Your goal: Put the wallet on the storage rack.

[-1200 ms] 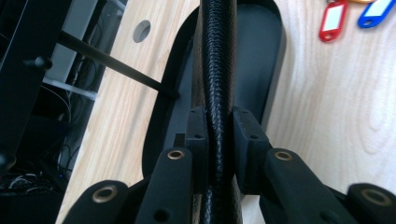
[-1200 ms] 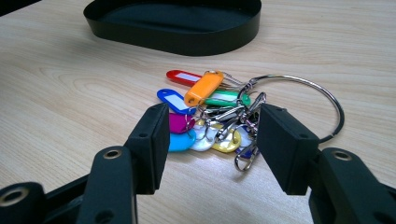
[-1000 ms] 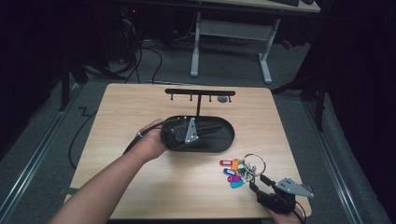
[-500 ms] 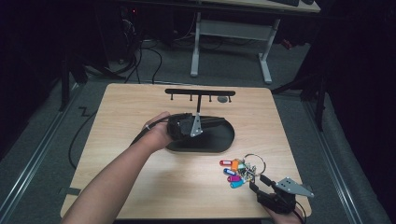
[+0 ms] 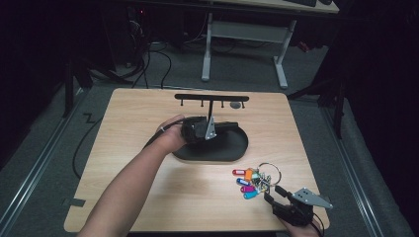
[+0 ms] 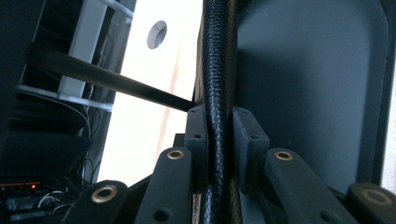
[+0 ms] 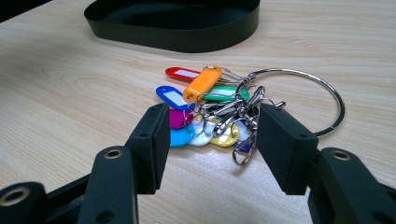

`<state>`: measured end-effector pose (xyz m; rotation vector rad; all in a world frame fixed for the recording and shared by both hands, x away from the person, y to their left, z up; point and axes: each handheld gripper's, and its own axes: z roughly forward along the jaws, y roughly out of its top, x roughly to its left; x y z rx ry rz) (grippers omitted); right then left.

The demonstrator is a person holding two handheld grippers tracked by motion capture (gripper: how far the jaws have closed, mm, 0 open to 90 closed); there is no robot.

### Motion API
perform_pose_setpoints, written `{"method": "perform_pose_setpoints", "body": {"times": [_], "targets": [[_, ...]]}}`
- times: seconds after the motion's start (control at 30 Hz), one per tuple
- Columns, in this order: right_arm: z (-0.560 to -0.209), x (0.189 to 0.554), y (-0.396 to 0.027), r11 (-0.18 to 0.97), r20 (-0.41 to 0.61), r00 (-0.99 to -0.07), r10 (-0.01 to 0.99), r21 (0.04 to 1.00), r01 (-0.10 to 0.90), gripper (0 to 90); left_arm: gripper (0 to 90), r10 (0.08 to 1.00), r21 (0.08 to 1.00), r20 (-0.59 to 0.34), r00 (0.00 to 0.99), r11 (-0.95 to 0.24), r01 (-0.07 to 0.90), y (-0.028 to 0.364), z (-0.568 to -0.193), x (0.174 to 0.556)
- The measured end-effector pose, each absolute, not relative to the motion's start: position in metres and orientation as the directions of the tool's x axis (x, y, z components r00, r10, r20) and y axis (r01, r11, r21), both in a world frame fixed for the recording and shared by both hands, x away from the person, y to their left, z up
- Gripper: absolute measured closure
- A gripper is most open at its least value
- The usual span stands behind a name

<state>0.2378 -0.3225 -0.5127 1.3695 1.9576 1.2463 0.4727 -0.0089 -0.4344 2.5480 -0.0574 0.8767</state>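
L claw [image 6: 219,140] clamped tight on rim of black oval tray [image 5: 222,145], pads pinching textured edge from both sides; seen in high view at tray's left-far end, forearm coming in from near left. Tray sits mid worktop [image 5: 128,123], tilted in L gripper view w/ dark inside wall on right of frame. Just beyond tray, far side: black hook rack [image 5: 211,98] w/ thin post, standing upright.

R claw [image 7: 210,135] wide open, nothing gripped, low over worktop at near right corner. Key bunch [image 7: 210,107] lies flat on worktop between tray and R claw, just ahead of its pads: big steel ring [image 7: 322,93] to right, coloured tags fanned left – red, orange, green, blue, magenta, cyan, yellow. Pads flank nearest tags & clips; contact w/ them can't be told. Keys near tray's near-right edge, apart from it.
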Motion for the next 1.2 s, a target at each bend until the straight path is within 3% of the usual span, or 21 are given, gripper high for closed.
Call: {"method": "perform_pose_setpoints", "body": {"times": [0.23, 0.57, 1.2], "targets": [[-0.513, 0.237, -0.323, 0.098, 0.138, -0.410, 0.901, 0.858, 0.505, 46.1, 78.1, 0.064, 0.386, 0.604, 0.795, -0.895, -0.222, -0.008, -0.439, 0.475], [-0.513, 0.238, -0.321, 0.102, 0.138, -0.413, 0.900, 0.855, 0.509, 46.1, 77.3, 0.007, 0.303, 0.608, 0.794, -0.926, -0.224, -0.006, -0.451, 0.471], [-0.514, 0.238, -0.318, 0.112, 0.132, -0.416, 0.900, 0.851, 0.514, 46.1, 68.4, 0.009, 0.308, 0.510, 0.860, -0.935, -0.173, -0.005, -0.479, 0.456]]}}
